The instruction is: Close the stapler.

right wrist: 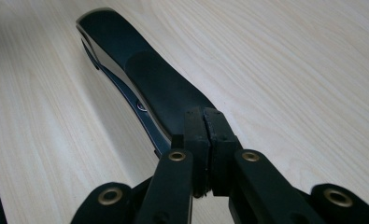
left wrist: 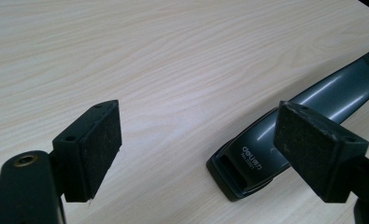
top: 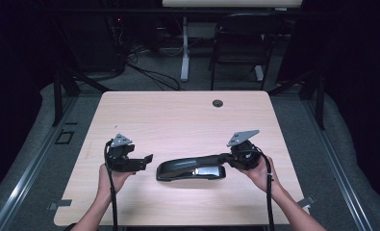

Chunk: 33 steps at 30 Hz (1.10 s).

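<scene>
The tabletop [top: 178, 115] is pale wood-grain laminate with rounded corners and a small dark cable hole [top: 218, 103] near its far edge. A long dark grey stapler [top: 190, 169] lies on it near the front, lengthwise across.

The high view looks forward and down from above my side, far enough off to take in the whole tabletop [top: 178, 115] and the floor beyond. My left claw [left wrist: 196, 149] carries a camera close above the wood, looking along its jaws. My right claw [right wrist: 204, 154] carries another, equally close. All three share the dark stapler [top: 190, 169] [left wrist: 285, 140] [right wrist: 140, 74] and the pale wood around it.
</scene>
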{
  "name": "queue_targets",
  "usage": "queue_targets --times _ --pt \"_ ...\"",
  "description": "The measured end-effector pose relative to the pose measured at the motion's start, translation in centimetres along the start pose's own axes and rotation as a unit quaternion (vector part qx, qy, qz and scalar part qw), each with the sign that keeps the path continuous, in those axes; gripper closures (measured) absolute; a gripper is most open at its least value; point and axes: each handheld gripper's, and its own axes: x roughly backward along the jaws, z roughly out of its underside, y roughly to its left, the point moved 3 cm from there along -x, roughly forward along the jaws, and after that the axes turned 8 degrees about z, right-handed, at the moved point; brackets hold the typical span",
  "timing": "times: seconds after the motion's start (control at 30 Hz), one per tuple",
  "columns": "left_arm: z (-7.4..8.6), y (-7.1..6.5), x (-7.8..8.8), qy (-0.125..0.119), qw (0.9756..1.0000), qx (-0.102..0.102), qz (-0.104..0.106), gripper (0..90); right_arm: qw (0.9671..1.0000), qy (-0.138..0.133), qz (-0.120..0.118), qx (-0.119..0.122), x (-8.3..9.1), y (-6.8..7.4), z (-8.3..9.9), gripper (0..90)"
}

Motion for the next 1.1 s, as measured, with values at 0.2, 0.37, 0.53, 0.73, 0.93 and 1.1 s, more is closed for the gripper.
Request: queue_targets --times 0.2,0.37,0.53,0.73,0.93,1.1 --pt "0.1 0.1 -0.1 0.004 1.0000 0.005 -0.005 13.6 0.9995 0.028 0.009 0.011 -1.0 0.2 0.6 90.0" --pt "0.1 0.1 -0.3 0.007 0.9999 0.007 -0.002 13.3 0.9991 0.041 0.004 0.008 -1.4 0.1 0.8 90.0" --pt "0.1 0.1 -0.4 0.005 1.0000 0.006 -0.002 10.4 0.9985 0.054 0.004 0.006 -2.1 0.0 1.2 90.0" --pt "0.1 0.1 -0.5 0.007 1.0000 0.005 0.000 10.3 0.9986 0.052 0.003 0.003 -2.1 0.0 1.3 90.0" --pt "0.1 0.0 -0.6 0.005 1.0000 0.005 -0.002 10.3 0.9988 0.049 0.002 0.004 -2.0 0.0 1.2 90.0" --pt "0.0 0.0 -0.6 0.009 1.0000 0.001 0.001 10.3 0.9998 0.020 0.003 -0.005 -0.8 0.0 0.5 90.0"
